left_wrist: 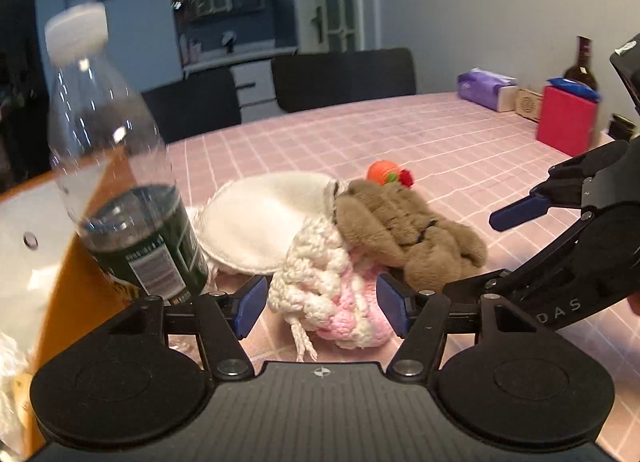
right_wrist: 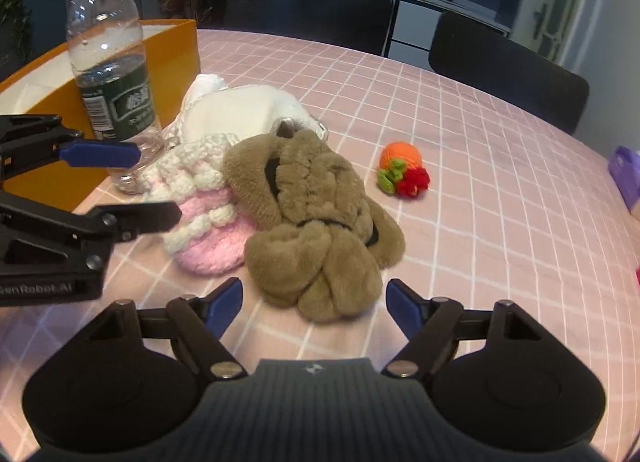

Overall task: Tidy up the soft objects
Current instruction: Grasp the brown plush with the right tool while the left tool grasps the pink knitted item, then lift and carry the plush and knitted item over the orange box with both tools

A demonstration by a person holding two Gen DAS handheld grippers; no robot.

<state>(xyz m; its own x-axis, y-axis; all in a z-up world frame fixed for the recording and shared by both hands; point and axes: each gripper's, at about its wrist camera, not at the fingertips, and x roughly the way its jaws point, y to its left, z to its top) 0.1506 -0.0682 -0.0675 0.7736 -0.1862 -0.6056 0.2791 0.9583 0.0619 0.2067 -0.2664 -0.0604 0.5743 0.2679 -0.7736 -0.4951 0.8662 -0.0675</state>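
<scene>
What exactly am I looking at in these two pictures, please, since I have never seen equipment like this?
These are two hand-held grippers, each with two blue-padded fingers and a wide-angle camera looking forward along them. One picture comes from the left gripper, the other from the right gripper; each also shows the other gripper at its edge. Both are open and hold nothing.

On the pink checked tablecloth lies a heap of soft things: a brown furry plush piece resting partly on a pink and white chunky knitted piece, with a white padded fabric piece behind. A small orange crocheted ball with green and red trim lies apart. A clear plastic water bottle with a green label stands by an open orange box.
</scene>
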